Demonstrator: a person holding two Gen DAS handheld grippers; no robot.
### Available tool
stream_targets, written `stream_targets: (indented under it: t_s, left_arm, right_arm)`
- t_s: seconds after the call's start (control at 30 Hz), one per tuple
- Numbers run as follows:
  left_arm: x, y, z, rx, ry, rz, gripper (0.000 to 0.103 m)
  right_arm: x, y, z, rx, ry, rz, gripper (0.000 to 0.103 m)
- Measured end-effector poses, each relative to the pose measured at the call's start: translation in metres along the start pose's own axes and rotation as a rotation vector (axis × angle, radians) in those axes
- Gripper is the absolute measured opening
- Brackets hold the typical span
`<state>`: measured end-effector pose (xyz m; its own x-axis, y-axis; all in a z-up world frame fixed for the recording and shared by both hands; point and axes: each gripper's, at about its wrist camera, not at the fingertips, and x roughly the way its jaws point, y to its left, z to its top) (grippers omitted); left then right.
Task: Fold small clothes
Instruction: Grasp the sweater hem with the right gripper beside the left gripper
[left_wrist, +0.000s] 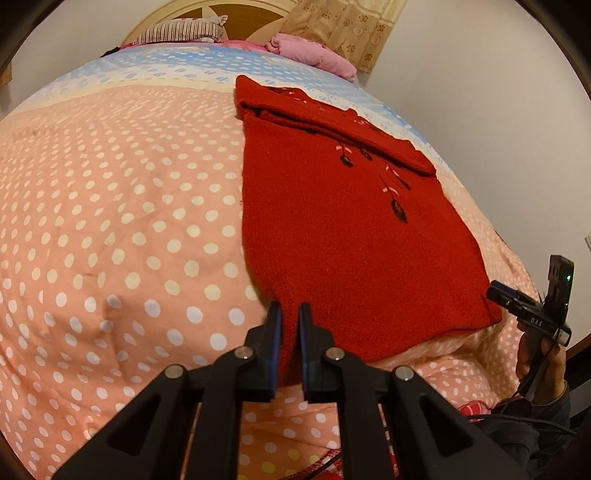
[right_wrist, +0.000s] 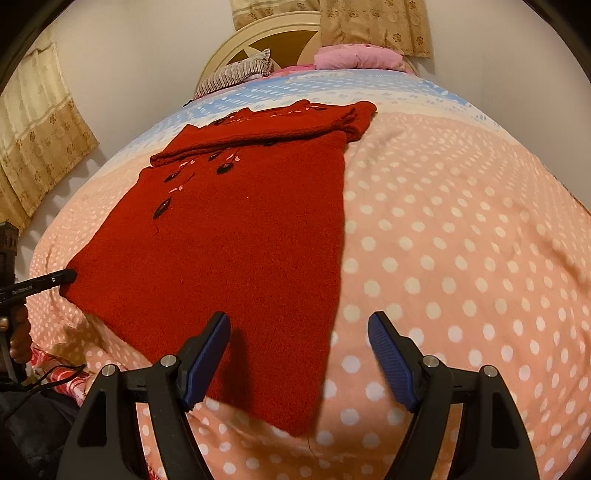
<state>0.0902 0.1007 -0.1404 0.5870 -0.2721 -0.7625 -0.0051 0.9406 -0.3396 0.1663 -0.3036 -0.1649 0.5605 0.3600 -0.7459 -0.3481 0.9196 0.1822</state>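
Left gripper (left_wrist: 290, 314) is pinched on the red sweater (left_wrist: 332, 229) hem at 6 o'clock; right gripper (right_wrist: 299, 325) stands wide open above the other corner, holding nothing. Lifting one-sided could drag the sweater across the bedspread (left_wrist: 110, 221) and undo the folded sleeves.

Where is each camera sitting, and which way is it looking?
Left wrist: on the left gripper, looking down its fingers, shut on the red sweater; a hand shows.
Right wrist: on the open right gripper, above the sweater's near corner; a hand shows at left.
Shared: sweater, dotted bedspread, pink pillow.
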Motion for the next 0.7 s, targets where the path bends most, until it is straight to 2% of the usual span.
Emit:
stream_targets:
  t_s: [0.17,0.37,0.4,0.43,0.47,0.5,0.53,0.7]
  left_arm:
    - [0.001,0.000,0.000,0.010,0.001,-0.005,0.009]
    - [-0.001,0.000,0.000,0.024,-0.007,-0.004,0.009]
    - [-0.001,0.000,0.001,0.022,-0.008,-0.005,0.009]
    - [-0.001,0.000,0.001,0.021,-0.009,-0.005,0.009]
    - [-0.002,0.000,0.001,0.022,-0.010,-0.006,0.009]
    - [-0.002,0.000,0.002,0.021,-0.013,-0.007,0.009]
    - [-0.003,0.000,0.002,0.021,-0.016,-0.009,0.009]
    - [-0.013,0.001,0.006,0.020,-0.038,-0.025,0.008]
  right_arm:
    - [-0.001,-0.001,-0.004,0.016,-0.007,0.005,0.078]
    - [-0.005,0.004,-0.014,0.024,0.019,0.059,0.077]
    - [-0.005,0.006,-0.016,0.019,0.020,0.059,0.070]
    - [-0.005,0.008,-0.018,0.010,0.021,0.055,0.054]
    - [-0.006,0.010,-0.019,-0.009,0.023,0.046,0.043]
    - [-0.006,0.012,-0.021,-0.024,0.025,0.049,0.024]
    - [-0.006,0.012,-0.022,-0.021,0.028,0.060,0.014]
    - [-0.012,0.009,-0.023,0.022,-0.004,0.164,0.009]
